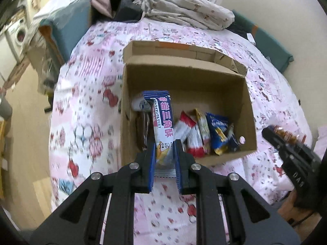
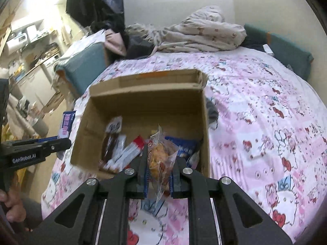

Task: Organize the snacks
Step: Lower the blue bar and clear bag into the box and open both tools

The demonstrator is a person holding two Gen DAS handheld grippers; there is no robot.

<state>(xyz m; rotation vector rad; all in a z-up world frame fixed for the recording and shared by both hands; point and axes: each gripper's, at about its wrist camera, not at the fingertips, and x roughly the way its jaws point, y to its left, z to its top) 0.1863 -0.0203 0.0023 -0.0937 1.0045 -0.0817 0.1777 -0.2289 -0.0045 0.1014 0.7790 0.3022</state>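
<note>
While each hand-held gripper hangs over the cardboard box [image 1: 248, 110], left [image 1: 164, 143] clamps blue-white snack packet [image 1: 163, 118], right [image 2: 160, 157] clamps clear pastry bag [image 2: 160, 159].

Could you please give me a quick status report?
Left gripper shut on blue-white packet. Right gripper shut on clear pastry bag. Both at box. Nothing blocking.

An open cardboard box [image 1: 204, 81] on the bed holds several snack packets [image 1: 196, 136]. A blue-and-white packet [image 1: 163, 122] and a clear-wrapped pastry [image 2: 160, 159] are held upright at its near edge.
</note>
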